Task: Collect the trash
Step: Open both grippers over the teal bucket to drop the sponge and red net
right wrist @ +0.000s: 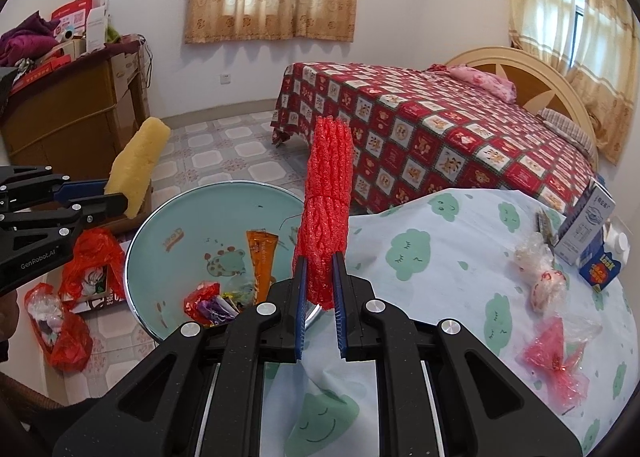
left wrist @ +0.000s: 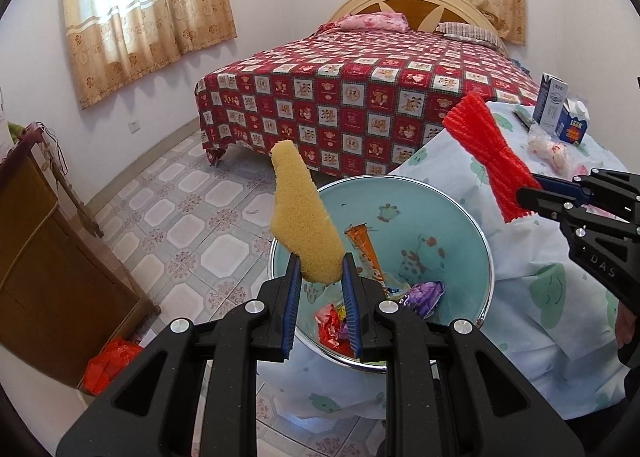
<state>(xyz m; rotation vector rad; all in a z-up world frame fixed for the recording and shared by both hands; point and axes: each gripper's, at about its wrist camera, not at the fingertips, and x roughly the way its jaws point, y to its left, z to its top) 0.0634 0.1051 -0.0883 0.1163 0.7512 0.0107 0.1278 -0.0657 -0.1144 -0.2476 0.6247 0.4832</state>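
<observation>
My left tongs (left wrist: 320,277) clench the yellow sponge (left wrist: 302,217) above the bin (left wrist: 476,225); my right tongs (right wrist: 320,285) clench red foam netting (right wrist: 328,209), seemingly short of its rim. I should centre each before releasing.

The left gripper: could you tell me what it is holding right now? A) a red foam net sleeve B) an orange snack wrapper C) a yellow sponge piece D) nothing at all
C: the left gripper is shut on the yellow sponge piece above the bin, while the right gripper grips the red foam net.
</observation>
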